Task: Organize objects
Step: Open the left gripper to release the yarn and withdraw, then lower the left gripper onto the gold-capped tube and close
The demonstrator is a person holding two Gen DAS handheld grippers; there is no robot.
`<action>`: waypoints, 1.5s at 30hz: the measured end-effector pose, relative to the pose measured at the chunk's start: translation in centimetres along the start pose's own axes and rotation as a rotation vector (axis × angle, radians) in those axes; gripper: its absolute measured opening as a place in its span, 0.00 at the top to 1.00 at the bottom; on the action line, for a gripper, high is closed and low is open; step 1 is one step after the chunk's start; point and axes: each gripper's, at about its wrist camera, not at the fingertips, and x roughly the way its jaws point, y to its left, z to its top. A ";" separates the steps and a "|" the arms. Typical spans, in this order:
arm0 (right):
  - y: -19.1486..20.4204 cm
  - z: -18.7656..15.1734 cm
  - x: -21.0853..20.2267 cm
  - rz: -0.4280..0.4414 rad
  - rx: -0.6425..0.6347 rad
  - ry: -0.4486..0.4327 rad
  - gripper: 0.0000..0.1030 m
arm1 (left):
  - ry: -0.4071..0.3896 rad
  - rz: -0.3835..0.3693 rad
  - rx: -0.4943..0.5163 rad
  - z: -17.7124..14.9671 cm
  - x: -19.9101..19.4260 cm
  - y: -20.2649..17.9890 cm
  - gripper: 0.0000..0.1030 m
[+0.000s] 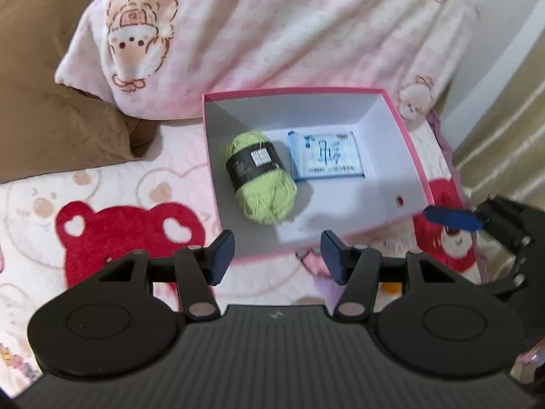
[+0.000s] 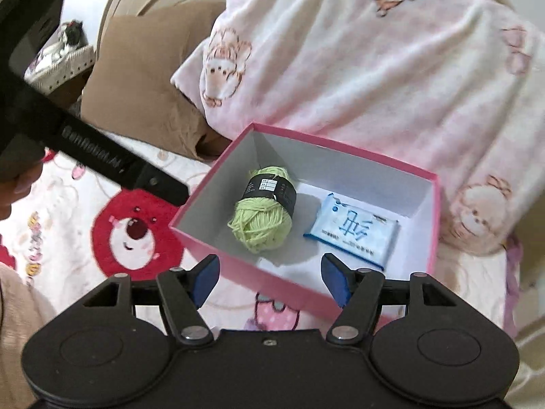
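Observation:
An open pink box (image 1: pixel 410 151) with a white inside sits on a bear-print blanket. It holds a green yarn ball (image 1: pixel 260 179) with a black label at the left and a blue-white tissue pack (image 1: pixel 325 156) at the right. My left gripper (image 1: pixel 277 255) is open and empty, just before the box's near edge. In the right wrist view the same box (image 2: pixel 434 225), yarn ball (image 2: pixel 262 225) and tissue pack (image 2: pixel 354 231) show. My right gripper (image 2: pixel 270 277) is open and empty over the box's near wall. The right gripper's fingertip (image 1: pixel 453 218) shows at the box's right corner.
A pink blanket with cartoon prints (image 1: pixel 272 34) is heaped behind the box. A brown cushion (image 1: pixel 51 119) lies at the left. The blanket with red bears (image 1: pixel 129 231) covers the surface. The left gripper's body (image 2: pixel 102 160) crosses the right wrist view at the left.

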 end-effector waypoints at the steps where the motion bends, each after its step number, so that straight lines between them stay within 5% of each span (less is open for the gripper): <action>1: -0.3 -0.2 -1.3 0.002 0.009 -0.002 0.31 | 0.006 0.004 0.012 -0.5 -0.8 -0.2 0.46; 16: 3.3 -5.3 -8.6 0.076 0.139 -0.001 0.30 | -0.029 -0.066 0.166 -7.0 -7.0 -2.4 0.45; 31: 5.8 -13.1 -3.8 0.108 0.346 0.000 0.30 | 0.061 -0.138 0.139 -12.2 1.1 -1.4 0.44; 45: 6.9 -13.0 3.8 0.109 0.275 0.126 0.30 | 0.047 -0.187 0.070 -14.4 7.7 -0.4 0.46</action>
